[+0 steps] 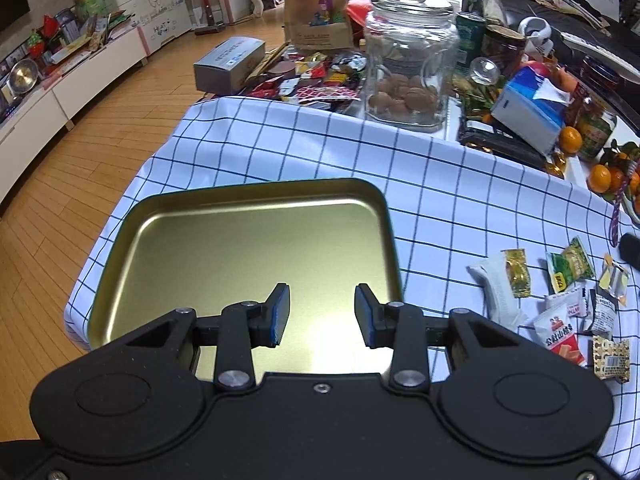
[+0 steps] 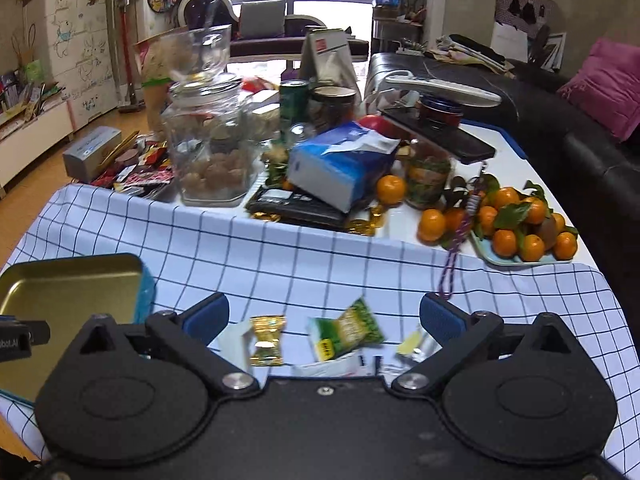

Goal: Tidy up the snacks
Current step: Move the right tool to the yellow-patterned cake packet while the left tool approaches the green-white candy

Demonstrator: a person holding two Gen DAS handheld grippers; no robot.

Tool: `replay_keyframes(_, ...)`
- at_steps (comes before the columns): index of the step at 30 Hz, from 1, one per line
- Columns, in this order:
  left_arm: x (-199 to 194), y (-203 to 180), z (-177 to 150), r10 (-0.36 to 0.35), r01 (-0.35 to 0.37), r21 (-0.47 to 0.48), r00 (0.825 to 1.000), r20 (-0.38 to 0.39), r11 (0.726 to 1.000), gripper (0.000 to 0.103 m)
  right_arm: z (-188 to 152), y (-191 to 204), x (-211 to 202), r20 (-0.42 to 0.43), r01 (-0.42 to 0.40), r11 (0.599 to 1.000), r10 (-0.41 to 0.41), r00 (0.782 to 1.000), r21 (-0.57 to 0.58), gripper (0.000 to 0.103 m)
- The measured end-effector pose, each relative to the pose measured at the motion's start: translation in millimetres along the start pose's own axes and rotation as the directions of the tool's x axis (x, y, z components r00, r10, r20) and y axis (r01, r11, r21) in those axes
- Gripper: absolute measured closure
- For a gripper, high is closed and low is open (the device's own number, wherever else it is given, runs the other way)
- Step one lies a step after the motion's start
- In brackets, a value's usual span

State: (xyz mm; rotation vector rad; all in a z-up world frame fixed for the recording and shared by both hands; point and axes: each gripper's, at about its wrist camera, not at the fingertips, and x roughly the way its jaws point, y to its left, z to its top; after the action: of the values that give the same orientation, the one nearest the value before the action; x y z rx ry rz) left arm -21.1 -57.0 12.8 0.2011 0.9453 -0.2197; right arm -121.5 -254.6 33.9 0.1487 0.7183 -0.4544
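Note:
A gold tin tray [image 1: 256, 240] lies on the checked cloth with nothing in it; it also shows at the left of the right wrist view [image 2: 72, 280]. My left gripper [image 1: 322, 314] hangs open and empty over the tray's near part. Several wrapped snacks lie on the cloth to the right: a gold candy [image 1: 516, 272], a green packet [image 1: 570, 264], a white packet [image 1: 496, 284], a red-and-white packet [image 1: 558, 332]. My right gripper [image 2: 324, 320] is wide open and empty just above the gold candy [image 2: 267, 340] and green packet [image 2: 346, 332].
Behind the cloth stand a glass jar of nuts [image 2: 212, 148], a blue tissue box [image 2: 340, 164], cans, and a plate of tangerines [image 2: 524, 228]. A grey box [image 1: 230, 64] and loose wrappers lie at the far left. The table edge drops off to the wooden floor [image 1: 80, 160].

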Motion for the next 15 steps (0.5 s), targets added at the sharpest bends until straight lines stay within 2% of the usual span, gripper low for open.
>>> replay_keyframes(3,-1,-11,-1,-0.006,0.006,0.023,1.000,0.005,1.000,0.058,0,-22,-4,0.035,0.086,0.996,-0.085,0.996,-0.001,0.000)
replay_keyframes(6,-2,-25,-3,-0.020,0.020,0.054,1.000,0.006,0.998,0.057,-8,-40,-13,0.116,0.208,0.978,-0.207,0.971,0.006,0.000)
replay_keyframes(8,-3,-34,-4,-0.026,0.025,0.076,1.000,0.009,0.997,0.057,-16,-50,-16,0.132,0.267,0.964,-0.267,0.955,0.022,0.000)
replay_keyframes(11,-4,-46,-6,-0.034,0.033,0.102,0.999,0.012,0.994,0.057,-31,-66,-10,0.049,0.317,0.945,-0.321,0.946,0.079,0.001)
replay_keyframes(12,-4,-50,-7,-0.038,0.037,0.109,0.999,0.012,0.993,0.057,-36,-72,-7,0.017,0.311,0.947,-0.314,0.949,0.084,0.003)
replay_keyframes(13,-5,-55,-7,-0.042,0.040,0.116,0.999,0.014,0.992,0.057,-40,-76,-2,-0.020,0.302,0.950,-0.302,0.953,0.075,0.012)
replay_keyframes(15,-6,-61,-8,-0.045,0.043,0.129,0.999,0.017,0.991,0.057,-49,-87,5,-0.060,0.319,0.945,-0.315,0.947,0.077,0.013)
